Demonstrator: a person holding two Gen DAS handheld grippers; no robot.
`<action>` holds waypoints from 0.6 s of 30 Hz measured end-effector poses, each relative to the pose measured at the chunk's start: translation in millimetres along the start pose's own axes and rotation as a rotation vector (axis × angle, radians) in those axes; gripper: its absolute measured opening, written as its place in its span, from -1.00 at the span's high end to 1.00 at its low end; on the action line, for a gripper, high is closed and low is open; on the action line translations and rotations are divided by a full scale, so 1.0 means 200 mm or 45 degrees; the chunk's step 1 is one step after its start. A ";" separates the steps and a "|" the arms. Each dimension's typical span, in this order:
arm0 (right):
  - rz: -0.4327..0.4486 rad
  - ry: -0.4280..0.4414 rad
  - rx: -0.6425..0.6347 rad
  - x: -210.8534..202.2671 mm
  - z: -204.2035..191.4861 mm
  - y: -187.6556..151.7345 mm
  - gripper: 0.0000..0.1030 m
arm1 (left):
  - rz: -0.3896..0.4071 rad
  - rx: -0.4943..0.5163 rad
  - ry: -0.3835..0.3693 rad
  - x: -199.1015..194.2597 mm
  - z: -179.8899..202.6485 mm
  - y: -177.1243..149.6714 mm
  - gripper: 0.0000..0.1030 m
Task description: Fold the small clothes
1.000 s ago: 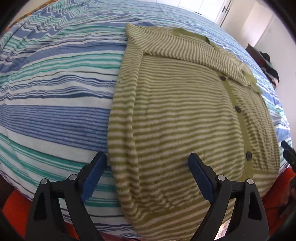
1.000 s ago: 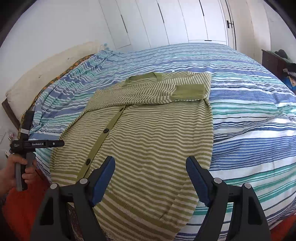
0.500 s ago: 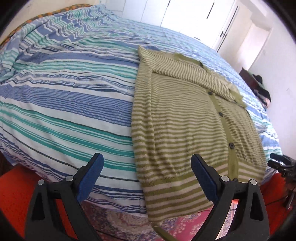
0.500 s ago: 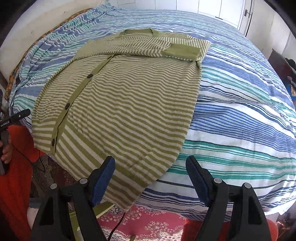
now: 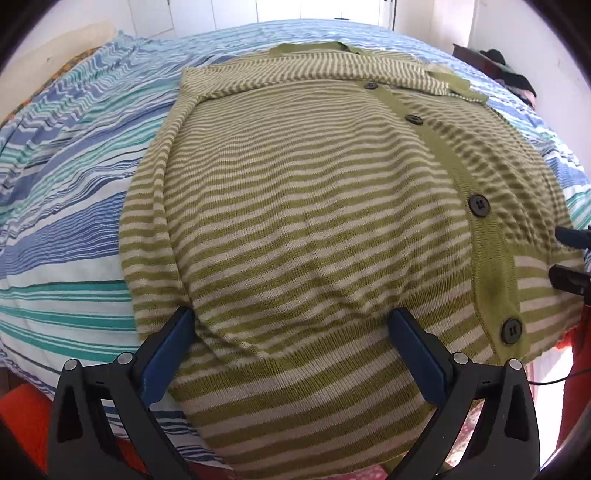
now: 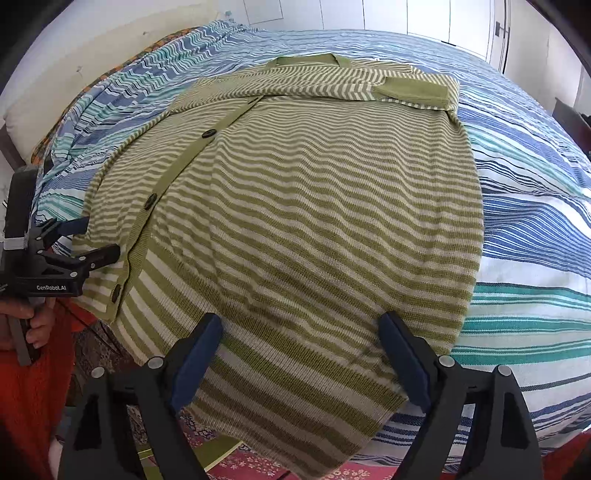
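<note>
A green and cream striped cardigan (image 5: 314,206) lies flat on the bed, buttoned, with its sleeves folded across the chest (image 6: 351,86). Its hem hangs over the bed's near edge (image 6: 295,398). My left gripper (image 5: 291,317) is open and empty, its jaws straddling the cardigan's lower left part close above the fabric. My right gripper (image 6: 299,325) is open and empty over the cardigan's lower right part. The left gripper also shows in the right wrist view (image 6: 88,240), open at the hem's left corner. The right gripper's tips (image 5: 570,258) show at the left view's right edge.
The bed has a blue, teal and white striped cover (image 6: 528,177). A pillow (image 6: 66,85) lies at the far left. White wardrobe doors (image 6: 443,18) stand behind. A patterned red rug (image 6: 258,461) lies below the bed edge. Dark furniture with clothes (image 5: 495,62) stands at the right.
Both grippers have moved forward and down from a pulled-back position towards the cardigan's hem. The cardigan has not moved. Both stay open.
</note>
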State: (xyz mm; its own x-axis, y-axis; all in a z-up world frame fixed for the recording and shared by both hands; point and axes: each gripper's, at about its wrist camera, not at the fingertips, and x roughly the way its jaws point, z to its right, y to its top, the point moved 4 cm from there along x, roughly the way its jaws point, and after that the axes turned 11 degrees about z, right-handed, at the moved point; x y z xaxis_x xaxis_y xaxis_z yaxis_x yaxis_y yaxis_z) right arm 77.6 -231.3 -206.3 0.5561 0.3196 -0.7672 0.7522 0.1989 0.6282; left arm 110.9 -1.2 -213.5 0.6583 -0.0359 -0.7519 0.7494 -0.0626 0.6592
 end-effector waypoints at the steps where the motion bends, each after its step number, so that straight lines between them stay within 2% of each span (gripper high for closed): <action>1: -0.006 0.004 0.004 0.01 -0.01 0.00 -0.85 | -0.005 -0.003 -0.009 0.00 0.00 0.00 -0.99; 4: 0.014 -0.011 -0.046 0.01 -0.03 -0.02 -0.90 | -0.010 -0.010 -0.023 0.00 -0.01 0.00 -0.99; 18: 0.017 -0.016 -0.080 0.03 -0.04 -0.03 -1.00 | -0.005 0.000 -0.014 0.00 0.00 -0.01 -0.99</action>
State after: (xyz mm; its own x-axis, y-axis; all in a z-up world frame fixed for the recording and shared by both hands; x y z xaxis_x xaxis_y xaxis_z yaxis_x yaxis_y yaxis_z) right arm 73.6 -222.7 -214.5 0.5705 0.3110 -0.7602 0.7214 0.2527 0.6448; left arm 110.1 -1.3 -214.8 0.6545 -0.0469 -0.7546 0.7520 -0.0627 0.6562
